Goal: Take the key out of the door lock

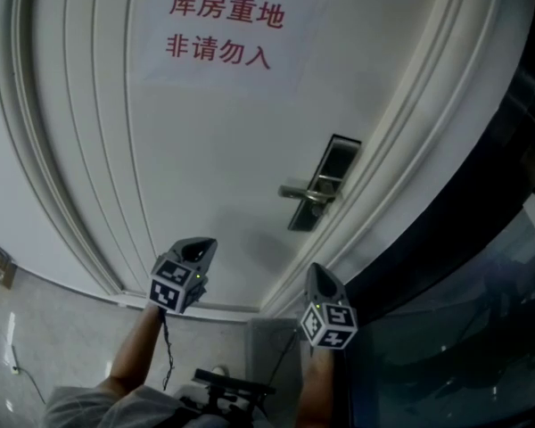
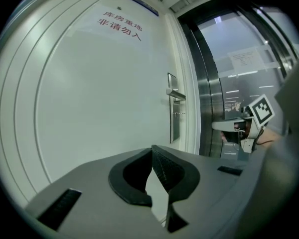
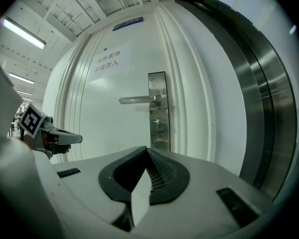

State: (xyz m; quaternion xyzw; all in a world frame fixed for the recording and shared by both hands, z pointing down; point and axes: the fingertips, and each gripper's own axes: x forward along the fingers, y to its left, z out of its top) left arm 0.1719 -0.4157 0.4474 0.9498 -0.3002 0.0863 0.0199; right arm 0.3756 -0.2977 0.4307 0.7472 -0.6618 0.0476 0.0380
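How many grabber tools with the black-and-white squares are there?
2. The left gripper is low in front of the white door. The right gripper is beside it, below the door handle. Both have their jaws closed on nothing.

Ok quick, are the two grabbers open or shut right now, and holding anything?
Left gripper: shut, holding nothing.
Right gripper: shut, holding nothing.

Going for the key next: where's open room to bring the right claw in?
Bare door panel lies left of the lock plate, below the lever handle. The key sits under that lever, so above is crowded. Right of the plate is tight: frame moulding, then the steel jamb. The right claw, shut, is short of the door.
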